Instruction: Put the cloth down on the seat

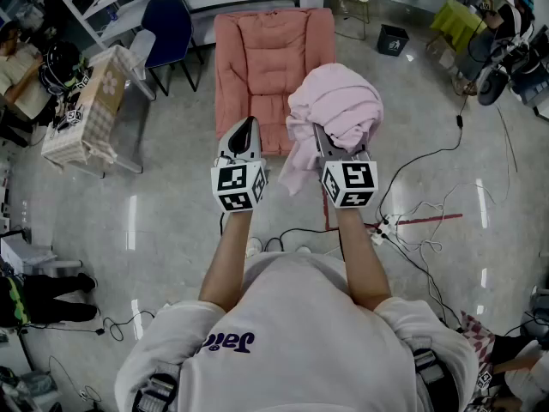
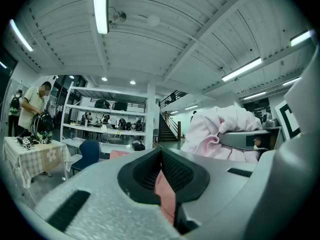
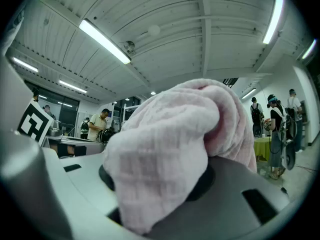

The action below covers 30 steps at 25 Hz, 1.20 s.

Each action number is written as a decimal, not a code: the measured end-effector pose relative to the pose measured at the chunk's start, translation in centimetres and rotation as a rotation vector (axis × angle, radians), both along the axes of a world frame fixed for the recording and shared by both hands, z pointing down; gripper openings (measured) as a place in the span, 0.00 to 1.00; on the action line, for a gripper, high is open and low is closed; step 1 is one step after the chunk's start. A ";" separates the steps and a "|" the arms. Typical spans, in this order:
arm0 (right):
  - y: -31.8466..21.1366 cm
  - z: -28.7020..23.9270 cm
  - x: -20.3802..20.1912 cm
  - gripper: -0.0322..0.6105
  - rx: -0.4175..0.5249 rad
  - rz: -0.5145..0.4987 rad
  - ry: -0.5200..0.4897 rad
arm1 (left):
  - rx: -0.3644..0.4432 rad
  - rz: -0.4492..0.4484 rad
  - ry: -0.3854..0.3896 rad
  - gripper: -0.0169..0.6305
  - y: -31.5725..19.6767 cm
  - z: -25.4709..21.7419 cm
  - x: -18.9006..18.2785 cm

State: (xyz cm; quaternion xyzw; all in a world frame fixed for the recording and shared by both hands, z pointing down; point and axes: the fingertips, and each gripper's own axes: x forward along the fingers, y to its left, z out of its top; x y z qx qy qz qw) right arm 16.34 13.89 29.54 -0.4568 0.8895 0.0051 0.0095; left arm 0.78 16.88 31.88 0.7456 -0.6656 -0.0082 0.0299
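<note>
A crumpled pale pink cloth hangs bunched in the air in front of the salmon padded seat, which lies on the floor ahead of me. My right gripper is shut on the cloth, and in the right gripper view the cloth billows over both jaws and hides their tips. My left gripper is held level beside it on the left, apart from the cloth. Its jaws meet at the tips with nothing between them; only the seat's pink shows through the slit lower down.
A table with a checked cover and a blue chair stand to the left of the seat. Cables and a power strip lie on the floor at right. A black bin and a green table are beyond.
</note>
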 end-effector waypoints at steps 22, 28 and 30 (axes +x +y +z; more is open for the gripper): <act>-3.3 3.8 -1.6 0.33 -0.079 -0.051 -0.011 | -0.059 -0.030 0.023 0.05 -2.4 3.8 -1.3; -9.6 3.4 -6.5 0.33 -0.088 -0.036 -0.006 | -0.047 0.006 0.055 0.05 -10.4 3.3 -5.9; -11.7 2.6 -7.8 0.33 -0.075 -0.032 -0.002 | -0.030 0.024 0.068 0.05 -13.4 2.6 -7.0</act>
